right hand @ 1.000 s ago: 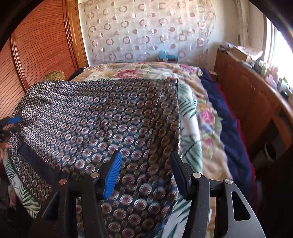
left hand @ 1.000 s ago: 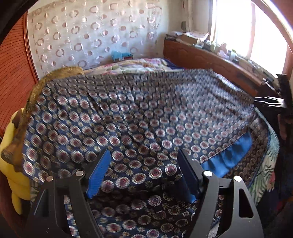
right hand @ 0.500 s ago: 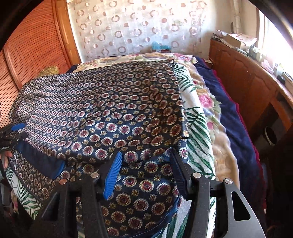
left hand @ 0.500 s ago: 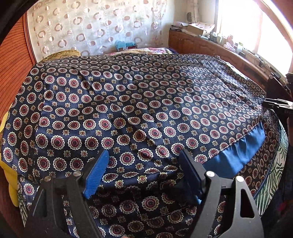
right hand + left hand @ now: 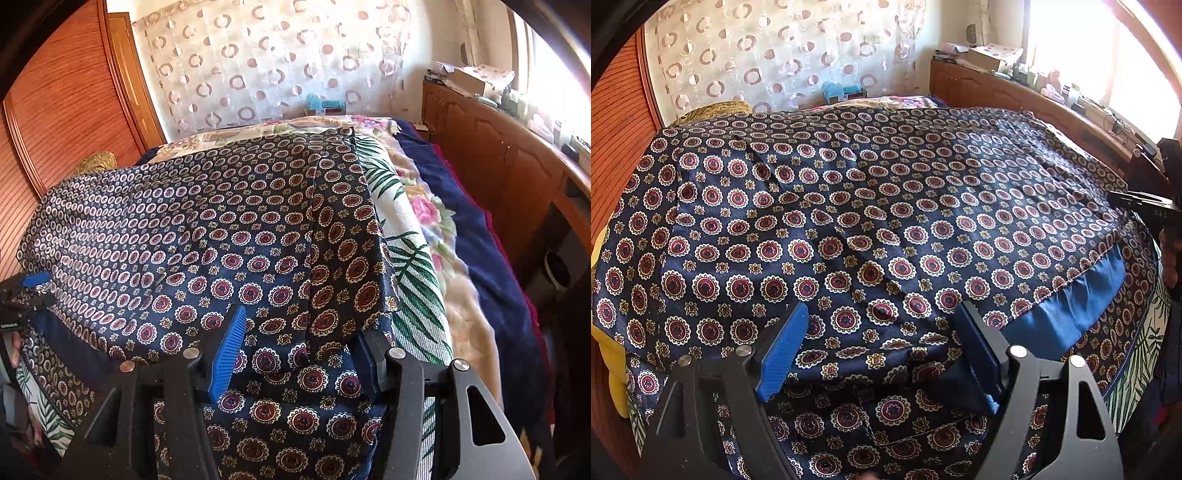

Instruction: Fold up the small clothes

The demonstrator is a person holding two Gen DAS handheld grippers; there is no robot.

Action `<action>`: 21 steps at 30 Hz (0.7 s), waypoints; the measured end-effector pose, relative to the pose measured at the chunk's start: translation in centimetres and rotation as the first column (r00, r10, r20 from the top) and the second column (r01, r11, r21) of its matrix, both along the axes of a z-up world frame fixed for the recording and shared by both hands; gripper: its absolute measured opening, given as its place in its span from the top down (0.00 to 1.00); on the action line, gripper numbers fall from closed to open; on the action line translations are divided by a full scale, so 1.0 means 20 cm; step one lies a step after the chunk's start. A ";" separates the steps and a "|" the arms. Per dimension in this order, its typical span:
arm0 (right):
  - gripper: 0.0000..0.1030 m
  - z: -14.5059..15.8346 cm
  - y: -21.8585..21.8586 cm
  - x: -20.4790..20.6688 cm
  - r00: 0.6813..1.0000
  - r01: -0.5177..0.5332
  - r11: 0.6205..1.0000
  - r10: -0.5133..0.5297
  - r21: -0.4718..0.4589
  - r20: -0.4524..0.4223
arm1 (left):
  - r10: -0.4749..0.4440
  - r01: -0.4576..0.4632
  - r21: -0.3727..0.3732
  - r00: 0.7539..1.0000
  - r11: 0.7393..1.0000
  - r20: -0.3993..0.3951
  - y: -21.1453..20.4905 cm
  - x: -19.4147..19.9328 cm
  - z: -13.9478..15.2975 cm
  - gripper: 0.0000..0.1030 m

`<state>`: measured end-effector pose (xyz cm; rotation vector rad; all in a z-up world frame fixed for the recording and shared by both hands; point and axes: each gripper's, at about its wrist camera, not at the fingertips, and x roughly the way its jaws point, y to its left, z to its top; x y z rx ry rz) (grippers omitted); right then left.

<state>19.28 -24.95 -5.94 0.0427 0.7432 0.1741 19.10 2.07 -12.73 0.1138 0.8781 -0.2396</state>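
Left claw (image 5: 882, 354) just widening, free of patterned garment (image 5: 886, 206) | right claw (image 5: 295, 354) apart over garment hem | containers: unclear

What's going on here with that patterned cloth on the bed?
A person is folding a navy medallion-print garment on a bed, with tongs in each hand. One half now lies doubled over, its plain blue lining showing along the near edge. The left tongs have just been opening and stand open over the fold, pressing nothing. The right tongs straddle the folded corner; whether they pinch the cloth is unclear. A floral bedspread lies beneath.
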 end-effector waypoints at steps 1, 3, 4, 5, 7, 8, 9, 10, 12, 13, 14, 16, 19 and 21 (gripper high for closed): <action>0.45 0.00 0.00 0.00 1.000 0.000 1.000 0.000 -0.001 0.000 | 0.000 0.000 0.001 1.000 1.000 0.000 0.00 0.00 0.00 0.21; 0.45 0.00 0.00 -0.01 1.000 0.000 1.000 0.000 -0.002 0.002 | 0.001 -0.001 0.001 1.000 1.000 0.001 0.00 0.00 0.00 0.21; 0.45 0.00 0.01 -0.01 1.000 0.000 1.000 0.000 -0.001 0.002 | 0.000 0.000 0.003 1.000 1.000 0.001 0.00 -0.01 0.00 0.21; 0.45 -0.01 0.01 -0.01 1.000 0.000 1.000 0.000 0.002 0.002 | -0.001 0.001 0.006 1.000 1.000 -0.003 0.01 -0.02 0.00 0.21; 0.45 -0.02 0.02 0.00 1.000 -0.001 1.000 0.001 0.012 0.002 | 0.017 -0.017 -0.003 1.000 1.000 -0.019 0.03 -0.03 0.01 0.21; 0.45 -0.02 0.01 0.00 1.000 -0.001 1.000 0.001 0.015 0.003 | 0.031 -0.031 -0.018 0.999 0.999 -0.024 0.05 -0.04 0.02 0.21; 0.45 -0.02 0.01 0.00 1.000 -0.002 1.000 0.002 0.017 0.003 | 0.041 -0.041 -0.034 0.999 0.999 -0.016 0.07 -0.06 0.04 0.21; 0.45 -0.02 0.00 0.00 1.000 -0.003 1.000 0.003 0.018 0.003 | 0.048 -0.047 -0.052 0.999 0.998 0.003 0.10 -0.09 0.07 0.21; 0.45 -0.02 -0.01 -0.01 1.000 -0.004 1.000 0.004 0.017 0.003 | 0.068 -0.063 -0.072 0.996 0.995 0.063 0.16 -0.17 0.15 0.21; 0.45 -0.02 -0.02 0.00 1.000 -0.005 1.000 0.005 0.015 0.003 | 0.078 -0.071 -0.081 0.993 0.994 0.089 0.19 -0.20 0.19 0.21; 0.45 -0.02 -0.02 0.00 1.000 -0.004 1.000 0.004 0.014 0.003 | 0.101 -0.091 -0.087 0.988 0.992 0.115 0.23 -0.25 0.24 0.21; 0.45 -0.02 -0.01 0.00 1.000 -0.004 1.000 0.004 0.009 0.003 | 0.130 -0.119 -0.082 0.981 0.990 0.147 0.29 -0.30 0.29 0.21; 0.45 -0.02 -0.01 -0.01 1.000 -0.004 1.000 0.004 0.004 0.003 | 0.180 -0.173 -0.054 0.967 0.983 0.182 0.39 -0.35 0.37 0.21; 0.45 -0.01 0.00 -0.01 1.000 -0.004 1.000 0.004 0.000 0.002 | 0.212 -0.206 -0.052 0.958 0.977 0.195 0.47 -0.36 0.40 0.24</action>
